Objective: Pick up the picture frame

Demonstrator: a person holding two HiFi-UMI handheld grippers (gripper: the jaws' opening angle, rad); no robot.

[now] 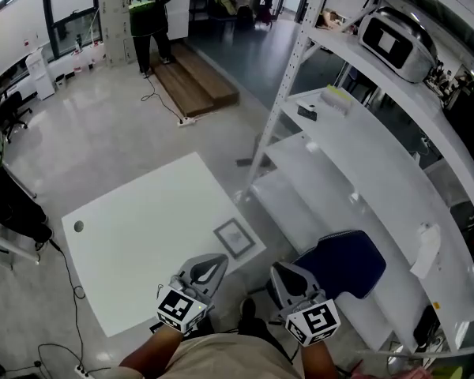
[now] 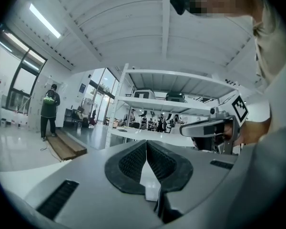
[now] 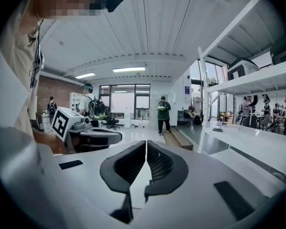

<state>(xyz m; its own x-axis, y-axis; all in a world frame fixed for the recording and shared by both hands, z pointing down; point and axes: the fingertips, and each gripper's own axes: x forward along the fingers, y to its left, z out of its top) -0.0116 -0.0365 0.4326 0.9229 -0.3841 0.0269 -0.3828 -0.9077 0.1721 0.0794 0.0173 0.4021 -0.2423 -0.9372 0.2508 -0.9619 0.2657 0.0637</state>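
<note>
While jaws together — picture frame (image 1: 235,238) untouched

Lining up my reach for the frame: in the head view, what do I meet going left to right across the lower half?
Small dark spot on the white table → left gripper, fingers together → picture frame → right gripper, fingers together → blue chair seat → white shelving rack.

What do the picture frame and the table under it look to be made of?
Picture frame: thin grey matte border, plastic or painted wood; too small to settle. Table: flat, uniformly white top with soft sheen, likely laminate or painted board.
</note>
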